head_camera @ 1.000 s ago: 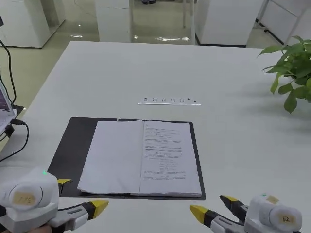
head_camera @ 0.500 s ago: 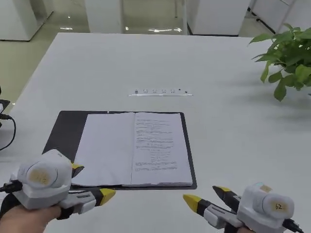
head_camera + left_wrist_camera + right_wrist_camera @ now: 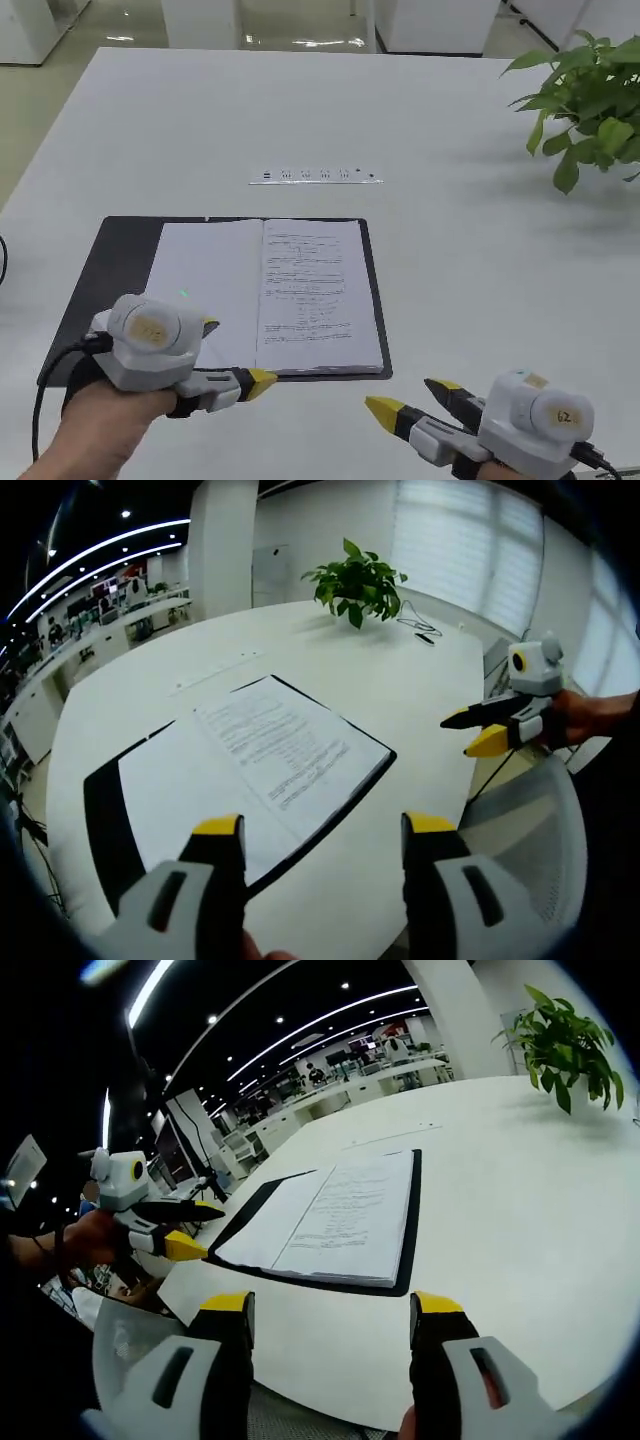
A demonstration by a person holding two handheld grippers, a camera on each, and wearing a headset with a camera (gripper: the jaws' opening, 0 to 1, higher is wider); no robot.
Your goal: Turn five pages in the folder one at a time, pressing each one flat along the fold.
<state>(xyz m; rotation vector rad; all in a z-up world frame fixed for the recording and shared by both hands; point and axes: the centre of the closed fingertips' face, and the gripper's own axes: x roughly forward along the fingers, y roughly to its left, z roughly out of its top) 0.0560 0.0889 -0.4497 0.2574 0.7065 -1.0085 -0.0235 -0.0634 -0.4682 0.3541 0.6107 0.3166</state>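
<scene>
The folder [image 3: 215,290] lies open and flat on the white table [image 3: 460,270], near its front edge. The left page [image 3: 205,285] is blank, the right page [image 3: 315,295] carries printed text, and the black cover [image 3: 105,275] shows as a broad band beyond the left page.

In the head view the left gripper [image 3: 236,352] hangs over the folder's near edge, and its body hides the near corner of the left page. Its yellow-tipped jaws stand apart with nothing between them. Whether it touches the paper cannot be told. The person's hand [image 3: 95,425] grips it from below, and a dark cable [image 3: 45,395] trails from it.

The right gripper [image 3: 410,396] is beside the folder's near right corner, apart from it, with bare table top between. Its jaws are also spread and hold nothing.

Beyond the folder's far edge a strip of sockets [image 3: 314,176] is set into the table. A green potted plant [image 3: 585,95] stands at the far right, well away from the folder.
</scene>
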